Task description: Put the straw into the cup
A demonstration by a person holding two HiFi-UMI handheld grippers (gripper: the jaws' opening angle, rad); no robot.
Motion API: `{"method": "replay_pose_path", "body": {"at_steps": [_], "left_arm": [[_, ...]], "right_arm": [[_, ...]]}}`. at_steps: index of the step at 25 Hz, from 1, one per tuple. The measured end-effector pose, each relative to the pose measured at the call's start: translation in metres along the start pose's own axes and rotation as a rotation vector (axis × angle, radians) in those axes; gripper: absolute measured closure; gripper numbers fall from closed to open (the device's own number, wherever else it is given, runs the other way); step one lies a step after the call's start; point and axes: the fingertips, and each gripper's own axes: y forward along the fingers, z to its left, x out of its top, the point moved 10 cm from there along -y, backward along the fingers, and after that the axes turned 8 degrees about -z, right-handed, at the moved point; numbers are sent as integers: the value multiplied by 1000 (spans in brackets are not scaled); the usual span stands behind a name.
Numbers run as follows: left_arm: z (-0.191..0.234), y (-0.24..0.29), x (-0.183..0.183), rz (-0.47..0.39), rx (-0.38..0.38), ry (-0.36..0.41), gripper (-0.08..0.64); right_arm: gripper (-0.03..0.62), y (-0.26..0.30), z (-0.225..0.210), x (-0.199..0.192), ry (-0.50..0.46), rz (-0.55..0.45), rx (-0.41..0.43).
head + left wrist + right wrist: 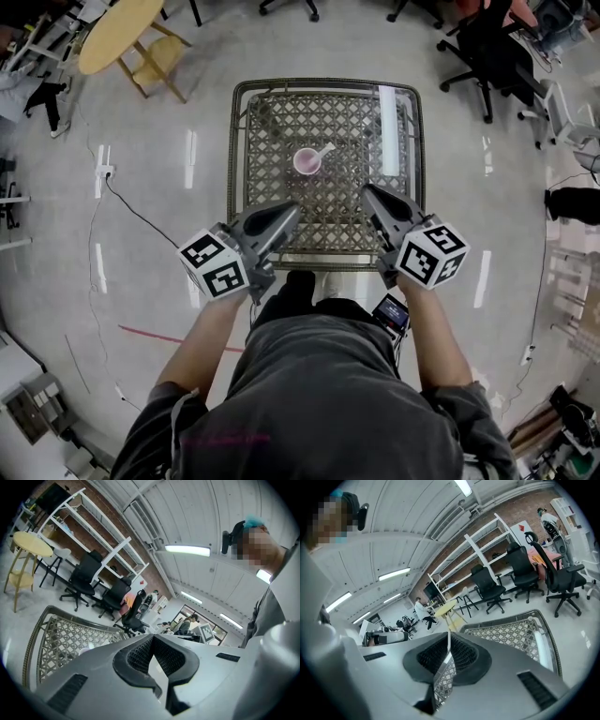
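Straw, short and white [324, 149], lies ahead of both jaws and between them, touching the rim of the small pink cup [306, 163] on the woven lattice surface [281, 122]. Whether it is already inside, I cannot tell. The left gripper [292, 208] and right gripper [367, 189] have their jaws pressed together, holding nothing. One risk is that reaching in with the jaws closed may knock the light cup over.

We see a square lattice-topped metal table [240, 150] at centre, a round pale wooden table [117, 33] upper left, black office chairs [487, 52] upper right.
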Motion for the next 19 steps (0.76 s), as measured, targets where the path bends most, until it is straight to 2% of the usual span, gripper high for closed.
{"method": "replay_pose_path", "body": {"at_steps": [19], "left_arm": [[0,1,3,2,-8,4,551]], "right_arm": [[566,-3,1,3,14,-5,-13]]}}
